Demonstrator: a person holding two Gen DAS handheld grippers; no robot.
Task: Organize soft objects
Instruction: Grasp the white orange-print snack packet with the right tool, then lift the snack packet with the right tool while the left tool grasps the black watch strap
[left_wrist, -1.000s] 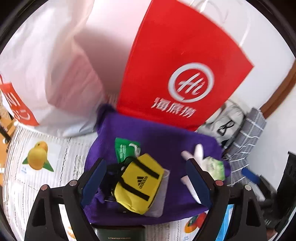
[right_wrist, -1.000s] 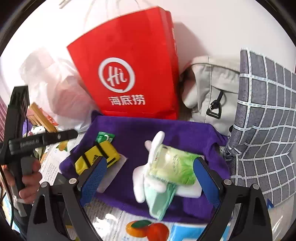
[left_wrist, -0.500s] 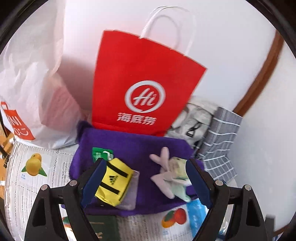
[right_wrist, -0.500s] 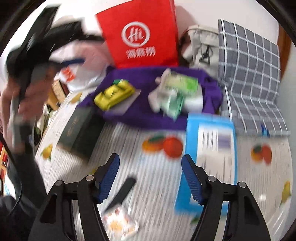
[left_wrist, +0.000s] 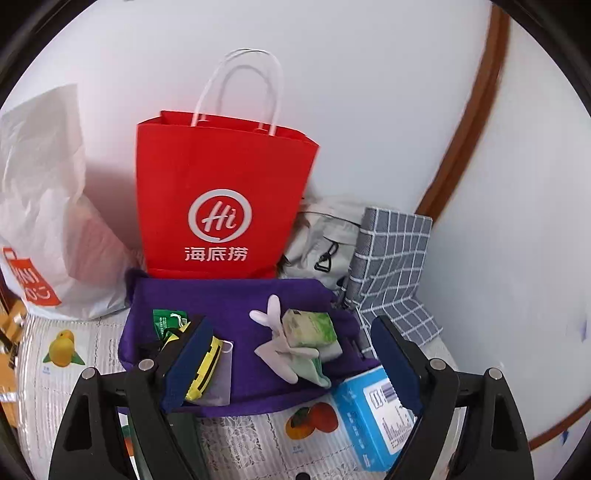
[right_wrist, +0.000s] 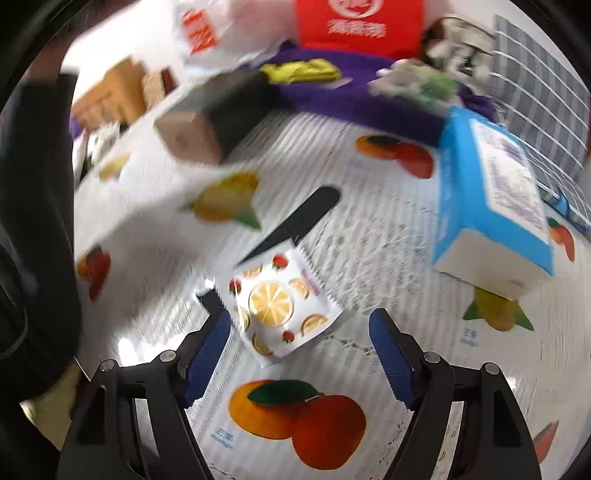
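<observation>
A purple cloth (left_wrist: 236, 302) lies in front of a red paper bag (left_wrist: 221, 199). On the cloth rest a yellow pouch (left_wrist: 207, 365), a green tag (left_wrist: 166, 321), and a white plush toy (left_wrist: 273, 343) with a green tissue pack (left_wrist: 310, 328). My left gripper (left_wrist: 290, 332) hangs open above the cloth's near edge and holds nothing. My right gripper (right_wrist: 299, 321) points steeply down at the tablecloth, its jaws opening. A fruit-printed sachet (right_wrist: 280, 302) lies flat between and just ahead of its fingers. The pads do not press on it.
A blue box (right_wrist: 491, 199) stands right of the sachet, and a black strip (right_wrist: 299, 221) lies partly under it. A dark box (right_wrist: 207, 122), a grey checked cloth (left_wrist: 391, 266), a grey bag (left_wrist: 325, 243) and a white plastic bag (left_wrist: 40, 221) ring the area. A dark sleeve (right_wrist: 33, 221) fills the left.
My left gripper has drawn back and up, so the whole red bag shows. My right gripper has swung from the purple cloth down to the front of the table, over the sachet.
</observation>
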